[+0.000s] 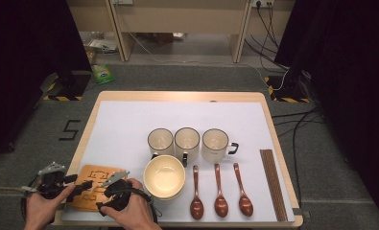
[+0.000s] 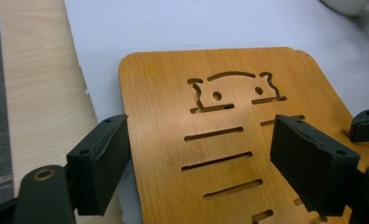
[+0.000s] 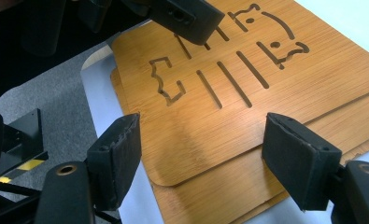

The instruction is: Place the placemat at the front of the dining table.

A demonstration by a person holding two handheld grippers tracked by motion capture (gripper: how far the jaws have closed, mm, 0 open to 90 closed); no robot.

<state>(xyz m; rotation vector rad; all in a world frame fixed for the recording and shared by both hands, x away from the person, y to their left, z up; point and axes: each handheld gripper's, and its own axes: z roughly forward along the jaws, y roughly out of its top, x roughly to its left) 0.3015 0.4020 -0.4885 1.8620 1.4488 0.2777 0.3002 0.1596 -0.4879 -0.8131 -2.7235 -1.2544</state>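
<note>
A stack of bamboo trivets (image 1: 94, 173) with a cut-out face and slots lies at the table's front left corner. In the right gripper view the top trivet (image 3: 247, 88) rests on at least one more below it. My left gripper (image 1: 79, 183) hovers over the stack's left edge, open, and the left gripper view shows the trivet (image 2: 229, 140) between its spread jaws. My right gripper (image 1: 111, 191) is over the stack's near right part, also open (image 3: 203, 135), with nothing held. The left gripper's jaw (image 3: 187, 16) shows at the top of the right gripper view.
A cream bowl (image 1: 164, 176) sits just right of the trivets. Behind it stand three mugs (image 1: 187, 142). Three wooden spoons (image 1: 219, 191) lie to the right, and chopsticks (image 1: 272, 182) near the right edge. The white mat (image 1: 129, 120) covers the table.
</note>
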